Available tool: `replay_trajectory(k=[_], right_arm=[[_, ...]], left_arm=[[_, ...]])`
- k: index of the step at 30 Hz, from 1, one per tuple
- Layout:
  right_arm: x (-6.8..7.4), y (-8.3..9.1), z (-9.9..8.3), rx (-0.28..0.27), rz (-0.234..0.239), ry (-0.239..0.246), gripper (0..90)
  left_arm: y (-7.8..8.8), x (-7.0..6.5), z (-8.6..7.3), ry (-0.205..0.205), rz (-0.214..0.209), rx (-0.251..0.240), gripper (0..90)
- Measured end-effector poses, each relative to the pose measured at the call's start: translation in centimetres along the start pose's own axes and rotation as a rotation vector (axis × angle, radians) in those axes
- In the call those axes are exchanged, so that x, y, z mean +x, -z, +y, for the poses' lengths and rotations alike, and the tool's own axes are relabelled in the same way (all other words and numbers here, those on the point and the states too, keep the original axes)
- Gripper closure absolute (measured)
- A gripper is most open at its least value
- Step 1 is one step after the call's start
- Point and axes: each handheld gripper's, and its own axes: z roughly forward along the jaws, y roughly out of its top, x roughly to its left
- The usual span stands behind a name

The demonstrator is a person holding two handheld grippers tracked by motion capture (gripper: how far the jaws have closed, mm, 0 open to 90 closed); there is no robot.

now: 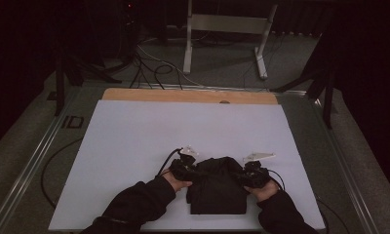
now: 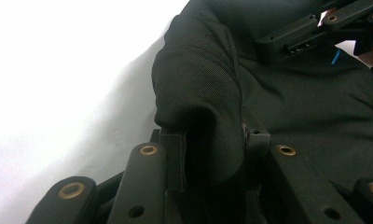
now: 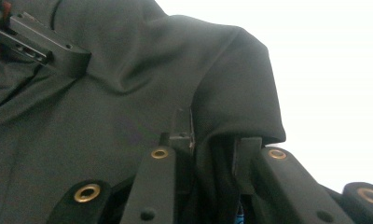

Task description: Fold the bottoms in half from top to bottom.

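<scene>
My left fingers (image 2: 173, 156) are closed on a rolled fold of the black garment (image 1: 217, 187), the cloth bunched between the two black jaws in the left gripper view; my right fingers (image 3: 182, 133) are pinched the same way on the opposite fold, fabric draping over the jaw in the right gripper view. The weave looks fine and matte, so I judge it soft, light and limp: it will sag wherever I don't support it, and it won't crack or slip much, though a thin pinch could pull free. Holding both upper corners, as I do now, seems the sensible place, since the rest hangs or lies from there. The garment sits folded on the white tabletop (image 1: 134, 146), near my edge and a little right of centre, with its lower part flat. From the high view, my left gripper (image 1: 182, 168) and right gripper (image 1: 254, 171) flank it, almost level with each other. Both my hands grip from behind, and dark-sleeved forearms angle inward from the bottom edge.
</scene>
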Motion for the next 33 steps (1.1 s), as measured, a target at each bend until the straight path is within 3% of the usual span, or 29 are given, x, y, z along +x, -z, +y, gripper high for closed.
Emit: replay_trajectory(k=[10, 18, 33], right_arm=[[0.3, 1.0, 0.3, -0.053, 0.014, -0.004, 76.3], [0.9, 2.2, 0.6, -0.088, 0.009, 0.034, 76.5], [1.6, 4.4, 1.1, -0.153, -0.003, 0.054, 76.6]], left_arm=[[1.1, -0.9, 0.6, -0.025, -0.010, -0.032, 70.8], [2.1, -2.0, 1.3, -0.045, -0.029, -0.055, 71.1], [3.8, -3.5, 2.3, -0.077, -0.042, -0.101, 71.3]])
